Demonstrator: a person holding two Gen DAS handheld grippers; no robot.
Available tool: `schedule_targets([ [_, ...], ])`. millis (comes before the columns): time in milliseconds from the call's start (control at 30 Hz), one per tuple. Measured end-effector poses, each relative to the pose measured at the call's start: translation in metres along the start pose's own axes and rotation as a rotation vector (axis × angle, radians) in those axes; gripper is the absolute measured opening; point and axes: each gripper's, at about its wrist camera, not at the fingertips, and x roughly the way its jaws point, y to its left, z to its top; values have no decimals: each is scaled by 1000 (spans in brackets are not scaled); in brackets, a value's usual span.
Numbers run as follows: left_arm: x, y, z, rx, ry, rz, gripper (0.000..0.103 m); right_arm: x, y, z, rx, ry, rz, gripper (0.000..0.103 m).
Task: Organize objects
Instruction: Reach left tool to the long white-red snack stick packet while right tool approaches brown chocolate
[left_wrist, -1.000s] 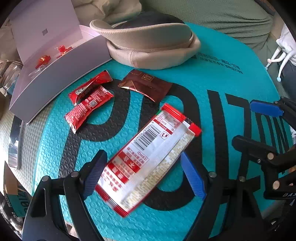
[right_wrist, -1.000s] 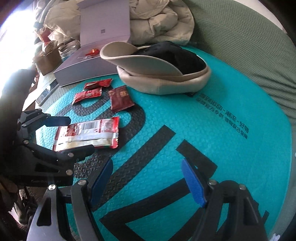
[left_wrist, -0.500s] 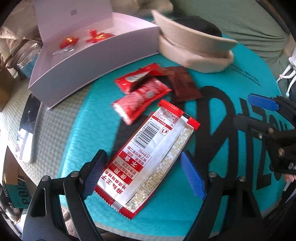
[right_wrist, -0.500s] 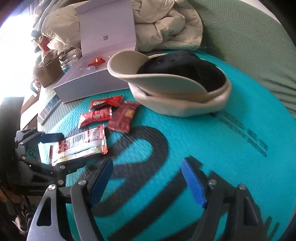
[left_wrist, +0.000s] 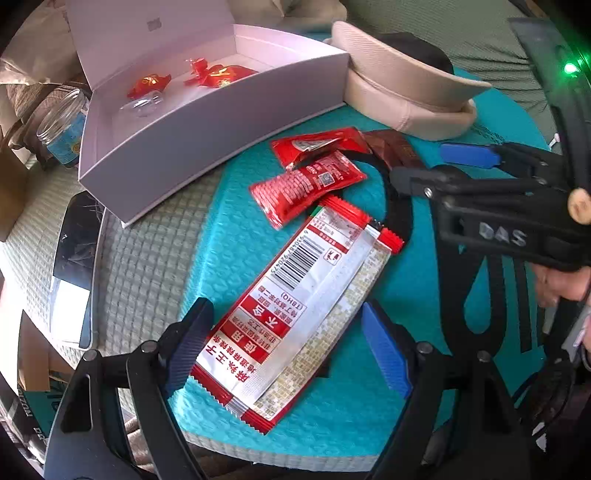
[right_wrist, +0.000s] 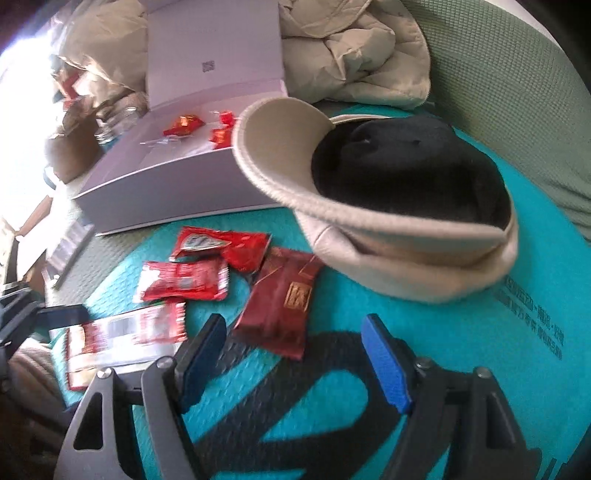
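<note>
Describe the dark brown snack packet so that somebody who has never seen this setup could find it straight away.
Start at the teal mailer bag with big black letters, then find the beige cap lying on it. The dark brown packet sits just in front of the cap, right of two small red sachets. It is the only maroon wrapper, with a small gold square logo.

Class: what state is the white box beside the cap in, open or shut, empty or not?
Open and not empty. The white box has its lid standing upright behind it, and red wrapped candies lie inside on its floor.
</note>
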Motion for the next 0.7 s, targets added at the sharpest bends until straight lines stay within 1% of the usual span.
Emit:
schedule_targets([
  [33,0,4,2,0,2,-4,81,4,1,1,9,-2,-4,67],
  [100,1,10,4,-2,7,2,82,10,2,4,29,1,8,66],
  [133,3,14,5,-7,15,-2,84,10,3,5,28,-7,0,63],
  [200,5,23,7,-36,26,-24,86,12,6,7,20,-3,-16,59],
  [233,6,27,8,-48,33,-39,87,12,7,8,20,-4,-28,52],
  [267,7,30,8,-58,37,-58,87,12,8,9,23,-6,-32,48],
  [333,7,30,9,-47,33,-58,87,12,10,10,19,-4,-52,38],
  [467,5,24,9,-5,14,-44,86,10,12,6,21,1,-52,38],
  [700,-1,19,7,4,-25,-6,84,-3,9,-11,19,23,-52,37],
])
